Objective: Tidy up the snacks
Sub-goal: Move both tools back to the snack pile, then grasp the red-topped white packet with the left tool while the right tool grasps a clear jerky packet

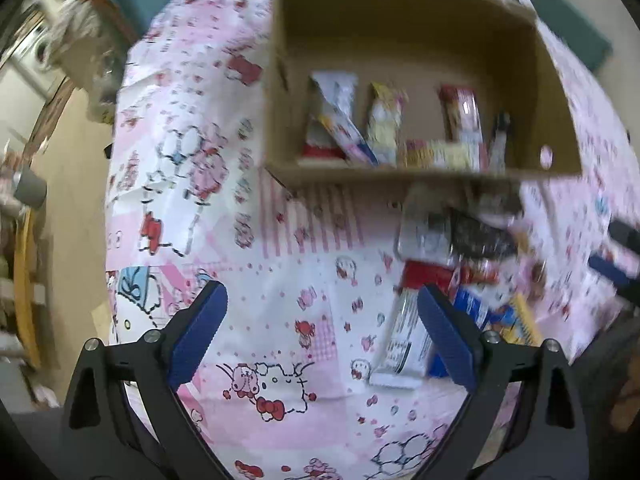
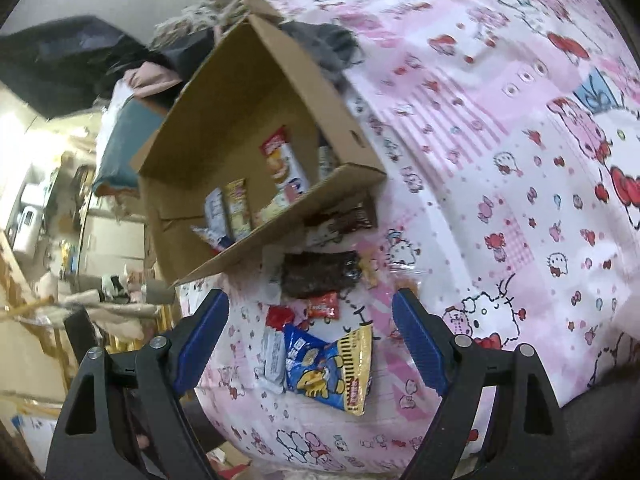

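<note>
Both tools, left and right, gape empty; the box wall hides blurred snacks.

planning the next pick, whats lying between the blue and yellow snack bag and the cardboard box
In the right wrist view, a small red packet and a dark brown packet lie between the blue and yellow snack bag and the cardboard box.

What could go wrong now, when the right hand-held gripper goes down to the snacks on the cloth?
1. The blue bag overlaps the white packet, so the open right hand-held gripper may catch both.
2. The cloth is soft and may bunch up in the grip.
3. The views are blurred, so aiming may be poor.
</note>
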{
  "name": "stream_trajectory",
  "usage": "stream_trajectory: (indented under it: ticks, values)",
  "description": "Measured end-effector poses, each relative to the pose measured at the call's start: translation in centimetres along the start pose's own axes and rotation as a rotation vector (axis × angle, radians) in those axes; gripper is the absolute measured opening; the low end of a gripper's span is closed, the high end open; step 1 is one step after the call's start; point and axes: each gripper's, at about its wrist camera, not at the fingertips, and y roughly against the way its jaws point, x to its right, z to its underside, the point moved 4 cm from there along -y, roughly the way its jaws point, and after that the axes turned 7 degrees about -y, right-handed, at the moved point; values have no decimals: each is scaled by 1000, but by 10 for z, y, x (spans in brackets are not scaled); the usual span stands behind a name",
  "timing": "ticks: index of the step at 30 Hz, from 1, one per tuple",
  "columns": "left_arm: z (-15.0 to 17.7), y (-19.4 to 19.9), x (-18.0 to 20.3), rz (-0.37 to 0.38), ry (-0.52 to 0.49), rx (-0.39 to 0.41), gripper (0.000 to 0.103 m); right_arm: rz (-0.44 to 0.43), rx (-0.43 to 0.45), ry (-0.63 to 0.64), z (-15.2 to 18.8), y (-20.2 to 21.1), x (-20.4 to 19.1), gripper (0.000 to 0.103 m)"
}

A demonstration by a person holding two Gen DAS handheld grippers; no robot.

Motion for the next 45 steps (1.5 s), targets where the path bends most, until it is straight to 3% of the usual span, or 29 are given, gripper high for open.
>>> stream_trajectory:
  ticks: [3,7,11,13,17,18,19,22,29,31,33,36,45]
  values:
    - [4,-14,10,32,-14,-35,94,3,-2,6,-1,-2,-1,86]
    - [9,-38,33,108,-44,-103,80,4,-10,24,2,-2,-5,86]
    - [8,-52,52,102,-112,-117,80,12,-13,16,1,-4,-2,86]
    - [10,-59,58,108,-135,-136,68,17,-11,9,0,-4,1,86]
    - [19,-67,65,98,-171,-161,64,98,-2,0,-3,-5,11,86]
    - [20,-67,67,83,-188,-158,58,133,-5,6,-4,-7,14,82]
    - [21,-67,67,68,-199,-153,49,179,-23,21,-4,-12,18,71]
    - [23,-65,64,72,-179,-152,30,236,-89,19,-1,-30,26,54]
    - [22,-58,38,82,-75,-162,26,446,-175,178,13,-71,29,50]
    - [25,-54,27,79,-40,-157,26,496,-168,237,16,-73,27,39]
    - [26,-49,22,84,-4,-150,26,516,-159,262,18,-71,28,22]
    - [23,-44,14,87,21,-133,26,509,-130,275,21,-63,25,20]
    - [20,-18,-14,52,85,-42,26,280,208,143,0,27,13,20]
